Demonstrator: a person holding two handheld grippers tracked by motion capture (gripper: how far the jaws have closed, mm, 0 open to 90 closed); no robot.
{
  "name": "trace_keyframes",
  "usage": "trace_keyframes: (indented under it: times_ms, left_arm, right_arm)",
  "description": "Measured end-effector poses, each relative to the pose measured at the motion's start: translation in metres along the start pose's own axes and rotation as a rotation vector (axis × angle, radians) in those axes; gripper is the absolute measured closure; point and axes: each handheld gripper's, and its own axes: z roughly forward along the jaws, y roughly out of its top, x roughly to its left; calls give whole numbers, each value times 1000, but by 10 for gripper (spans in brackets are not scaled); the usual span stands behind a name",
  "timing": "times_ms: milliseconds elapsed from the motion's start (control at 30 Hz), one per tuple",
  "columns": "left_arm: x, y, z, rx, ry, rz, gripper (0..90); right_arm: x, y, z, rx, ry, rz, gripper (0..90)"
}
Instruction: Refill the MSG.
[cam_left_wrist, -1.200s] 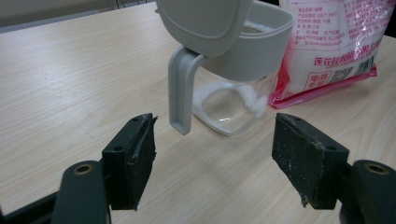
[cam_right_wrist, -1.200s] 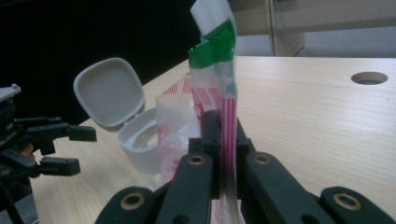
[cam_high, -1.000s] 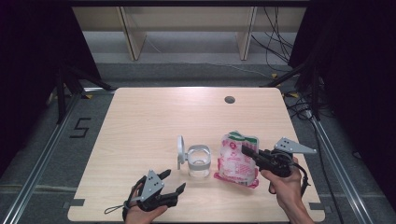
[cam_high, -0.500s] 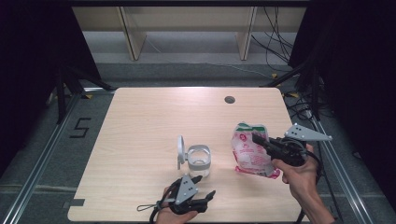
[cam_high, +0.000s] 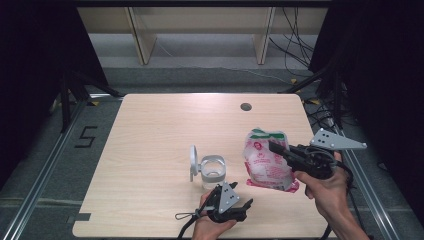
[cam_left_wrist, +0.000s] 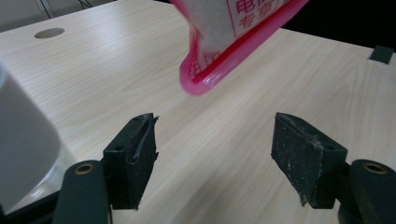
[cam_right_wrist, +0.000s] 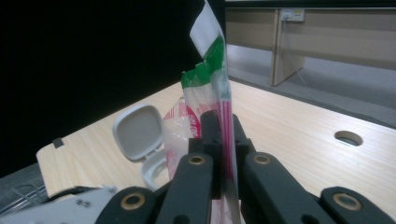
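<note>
A pink and white bag (cam_high: 265, 162) with a green top hangs upright above the table (cam_high: 160, 130), right of centre. My right gripper (cam_high: 274, 146) is shut on its upper edge; in the right gripper view the jaws (cam_right_wrist: 223, 121) pinch the bag (cam_right_wrist: 210, 79) flat. A white container (cam_high: 212, 171) with its hinged lid (cam_high: 193, 162) swung open stands mid-table. My left gripper (cam_high: 239, 206) lies low just in front of it. Its jaws (cam_left_wrist: 215, 135) have just been opening and hold nothing, with the bag's lower corner (cam_left_wrist: 224, 42) hanging ahead and the container (cam_left_wrist: 23, 140) at the left.
A round cable hole (cam_high: 245, 106) sits in the table's far right part. Bare wood spreads to the left and back. Dark frames and cables (cam_high: 300, 55) stand beyond the table's right side, and wooden shelving (cam_high: 200, 30) lies behind.
My right gripper has lifted the bag off the table and stood it upright. My left gripper has slid right along the front edge to just in front of the container.
</note>
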Motion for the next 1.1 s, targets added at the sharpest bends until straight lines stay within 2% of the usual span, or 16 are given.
trace_keyframes:
  times_ms: [100, 200, 233, 267, 300, 367, 467, 500, 600, 633, 667, 700, 767, 900, 1033, 1100]
  left_arm:
    - [1, 2, 7, -4, 30, 8, 332]
    - [-1, 6, 10, -58, 72, -7, 395]
    - [-1, 7, 11, -71, 75, 9, 431]
    - [-4, 8, 12, -65, 108, 50, 442]
    - [-10, 7, 12, -66, 141, 130, 469]
    - [-17, 5, 12, -80, 181, 155, 567]
    - [-19, 4, 15, -83, 207, 123, 644]
    - [-20, 3, 16, -88, 216, 110, 651]
    - [-20, 4, 19, -109, 197, 50, 669]
    - [-20, 4, 19, -119, 198, 33, 671]
    - [-20, 4, 21, -133, 196, 18, 673]
    - [-19, 5, 20, -124, 184, 3, 673]
    - [-17, 5, 19, -107, 163, -23, 673]
    - [-13, 4, 21, -117, 141, -74, 675]
    - [-11, 4, 24, -158, 144, -90, 679]
    - [-10, 4, 24, -164, 141, -95, 679]
  right_arm:
    - [8, 1, 2, 5, 16, 19, 900]
    - [10, 3, 6, 11, 44, -22, 900]
    - [12, 4, 7, 15, 40, -30, 900]
    - [14, 4, 8, 26, 52, -4, 900]
    - [13, 4, 10, 19, 56, -26, 900]
    - [16, 3, 13, 39, 56, -6, 900]
    - [15, 4, 20, 50, 35, -51, 900]
    - [17, 5, 21, 69, 42, -25, 900]
    - [17, 8, 26, 81, 27, -51, 900]
    - [17, 10, 30, 52, 15, -70, 900]
    - [17, 11, 32, 65, 10, -58, 900]
    - [16, 14, 34, 76, 9, -79, 900]
    - [17, 15, 39, 102, 21, -57, 900]
    - [19, 15, 53, 98, 31, -74, 900]
    - [21, 19, 63, 85, 31, -58, 900]
    - [20, 22, 67, 90, 35, -88, 900]
